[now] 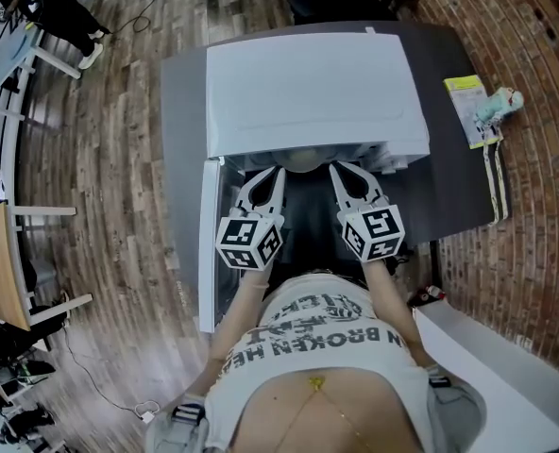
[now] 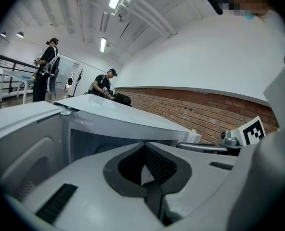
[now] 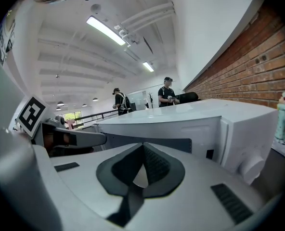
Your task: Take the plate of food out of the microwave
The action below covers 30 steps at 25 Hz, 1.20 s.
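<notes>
The white microwave (image 1: 313,88) stands on a dark grey table (image 1: 180,111), its door (image 1: 207,243) swung open to the left. A pale rounded edge (image 1: 304,160), seemingly the plate, shows under the oven's front lip; the food is hidden. My left gripper (image 1: 270,172) and right gripper (image 1: 340,169) are held side by side just in front of the opening, both shut with nothing between the jaws. In the left gripper view the left gripper (image 2: 143,148) points at the open cavity (image 2: 94,146). The right gripper (image 3: 143,147) faces the microwave's front (image 3: 205,126).
A yellow-green card (image 1: 470,107) and a small pale figurine (image 1: 499,105) lie at the table's right edge. A white counter corner (image 1: 506,366) sits at the lower right. Two people (image 2: 48,71) stand far off. A wooden chair (image 1: 1,272) is at the left.
</notes>
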### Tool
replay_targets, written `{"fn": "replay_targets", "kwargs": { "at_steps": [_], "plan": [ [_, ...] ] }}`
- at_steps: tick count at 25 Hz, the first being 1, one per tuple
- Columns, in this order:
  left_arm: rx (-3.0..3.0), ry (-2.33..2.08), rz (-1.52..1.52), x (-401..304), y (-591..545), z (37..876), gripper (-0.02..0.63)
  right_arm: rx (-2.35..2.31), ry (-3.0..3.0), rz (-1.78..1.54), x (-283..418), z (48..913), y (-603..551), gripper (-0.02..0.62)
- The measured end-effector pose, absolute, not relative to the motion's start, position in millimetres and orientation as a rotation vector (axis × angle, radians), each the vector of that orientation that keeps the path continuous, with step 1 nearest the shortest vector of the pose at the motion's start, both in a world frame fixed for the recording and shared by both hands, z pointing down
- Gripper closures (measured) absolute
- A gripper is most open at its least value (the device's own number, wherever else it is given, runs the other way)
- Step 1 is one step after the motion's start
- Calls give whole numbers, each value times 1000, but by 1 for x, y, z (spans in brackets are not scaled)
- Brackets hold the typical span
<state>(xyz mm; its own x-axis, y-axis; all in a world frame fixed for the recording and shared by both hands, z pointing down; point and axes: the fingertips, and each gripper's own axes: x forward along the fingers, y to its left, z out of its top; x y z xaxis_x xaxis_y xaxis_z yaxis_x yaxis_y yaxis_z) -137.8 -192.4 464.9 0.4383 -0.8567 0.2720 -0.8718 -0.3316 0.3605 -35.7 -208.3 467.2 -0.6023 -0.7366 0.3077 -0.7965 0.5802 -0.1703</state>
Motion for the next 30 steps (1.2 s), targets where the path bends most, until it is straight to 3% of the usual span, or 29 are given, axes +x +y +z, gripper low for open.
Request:
{"fn": "replay_targets", "kwargs": {
  "at_steps": [30],
  "plan": [
    [2055,-1459,186,-155,-240,571,598,1297,-2391,649,-31,569,-262,588]
  ]
}}
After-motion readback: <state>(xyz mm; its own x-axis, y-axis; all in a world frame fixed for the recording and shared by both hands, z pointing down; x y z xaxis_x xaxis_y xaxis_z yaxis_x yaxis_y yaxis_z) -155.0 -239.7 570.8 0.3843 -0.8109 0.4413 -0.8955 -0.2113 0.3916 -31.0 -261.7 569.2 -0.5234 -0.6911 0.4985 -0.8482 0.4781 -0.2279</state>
